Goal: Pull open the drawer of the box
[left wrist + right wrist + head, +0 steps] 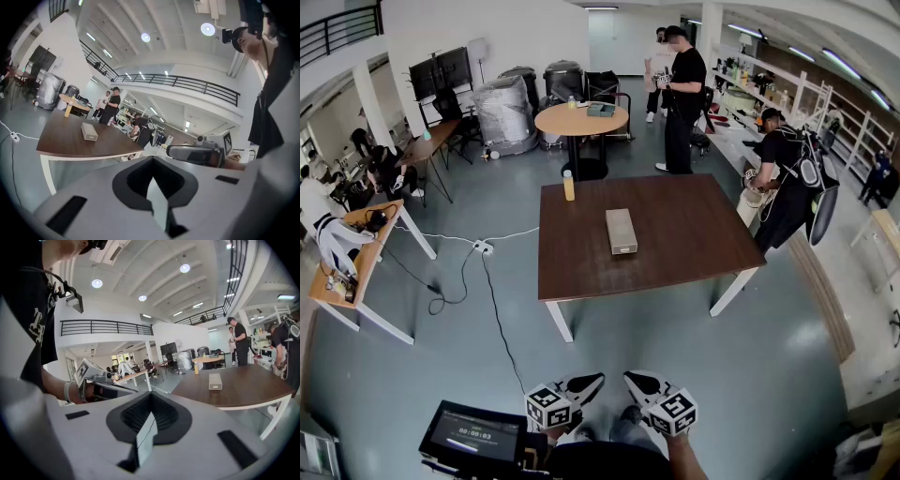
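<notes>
Table top (675,234) presents smooth dark wood grain with a low sheen, on matt white legs (560,322); box (621,231) appears matt pale grey, material undetermined; floor (694,375) is smooth, glossy grey.

The box (621,231) sits far off on the desk (694,258). It is too small to show its drawer or any handle. The far legs of the desk hide under its top. The label on the bottle (569,186) is too small to read. So are the words on the screen (473,437). The bottom edge cuts off the right arm (686,457).
</notes>
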Demonstrator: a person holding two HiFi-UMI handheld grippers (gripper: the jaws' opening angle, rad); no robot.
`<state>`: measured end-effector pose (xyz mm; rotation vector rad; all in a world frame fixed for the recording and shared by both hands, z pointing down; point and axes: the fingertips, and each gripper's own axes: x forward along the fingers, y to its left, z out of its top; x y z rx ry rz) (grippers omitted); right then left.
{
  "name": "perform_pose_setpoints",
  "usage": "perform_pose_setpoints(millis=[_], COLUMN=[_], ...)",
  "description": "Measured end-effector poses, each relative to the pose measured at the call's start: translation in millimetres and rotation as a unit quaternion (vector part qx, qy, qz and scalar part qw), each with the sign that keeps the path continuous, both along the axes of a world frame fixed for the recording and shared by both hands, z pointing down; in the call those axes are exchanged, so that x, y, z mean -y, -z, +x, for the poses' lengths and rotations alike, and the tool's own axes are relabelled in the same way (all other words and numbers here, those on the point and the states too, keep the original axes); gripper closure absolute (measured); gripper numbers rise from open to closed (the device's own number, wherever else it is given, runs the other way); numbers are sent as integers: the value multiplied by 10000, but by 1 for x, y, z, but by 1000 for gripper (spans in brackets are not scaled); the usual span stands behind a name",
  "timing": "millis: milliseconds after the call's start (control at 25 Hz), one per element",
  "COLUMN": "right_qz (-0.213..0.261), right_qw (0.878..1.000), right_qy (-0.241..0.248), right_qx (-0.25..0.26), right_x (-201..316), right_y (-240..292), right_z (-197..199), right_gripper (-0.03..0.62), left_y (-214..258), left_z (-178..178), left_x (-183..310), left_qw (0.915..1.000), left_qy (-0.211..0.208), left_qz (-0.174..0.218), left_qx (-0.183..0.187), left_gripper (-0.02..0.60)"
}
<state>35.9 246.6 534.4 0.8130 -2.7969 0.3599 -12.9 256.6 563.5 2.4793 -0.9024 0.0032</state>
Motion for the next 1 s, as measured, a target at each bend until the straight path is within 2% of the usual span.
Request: perform_pose_setpoints(millis=[240,440,720,1000], right_qz=[1,-39,10,-22], right_qw=[10000,9998,9999,10000], right_qy=[-22,-173,-54,52], right_qx=[-95,-115,-98,7], right_x=[50,82,113,129], right_y=[-13,-20,-20,-19], right_z=[54,87,105,123], right_gripper=[606,606,606,606], left_y=[0,-1,0,-3], left_z=[46,70,86,113], left_x=[47,81,114,130], left_qw=[10000,9999,9999,9999], left_qy=[-83,-133,7,-38], left_qz=[21,83,103,49], left_qx=[20,42,62,100], left_gripper=[575,575,575,575])
